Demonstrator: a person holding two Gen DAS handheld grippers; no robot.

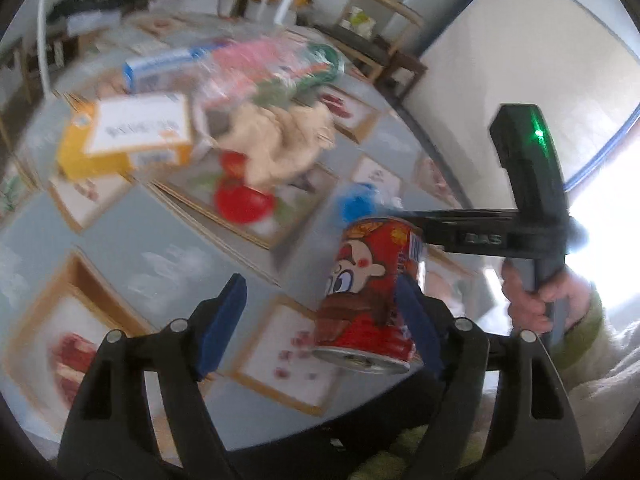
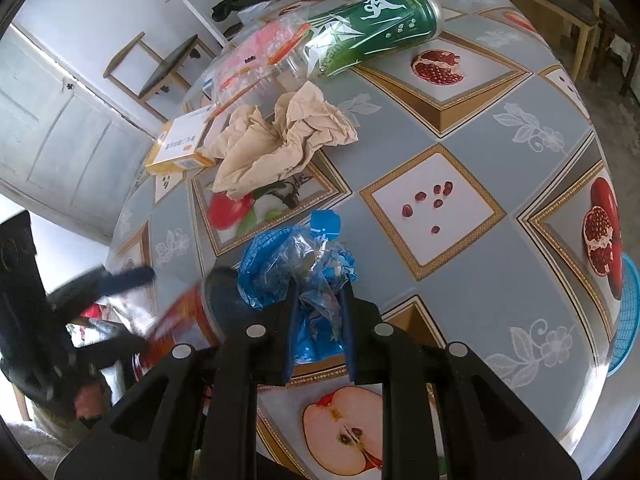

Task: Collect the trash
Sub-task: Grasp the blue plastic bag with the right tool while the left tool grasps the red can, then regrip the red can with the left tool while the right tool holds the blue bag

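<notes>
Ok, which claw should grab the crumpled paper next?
Left, probably: the left claw is open, with the red can loose at one side, while the right claw is shut on the blue plastic bag.

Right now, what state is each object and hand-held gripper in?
Left hand-held gripper: wide open.
Red can: tilted between the open jaws, not clamped.
Right hand-held gripper: shut on the blue plastic wrapper.
Blue plastic wrapper: crumpled, pinched.
Green can: lying on its side on the table.
Tissue paper: crumpled, on the table.
Orange box: closed, lying flat.
</notes>
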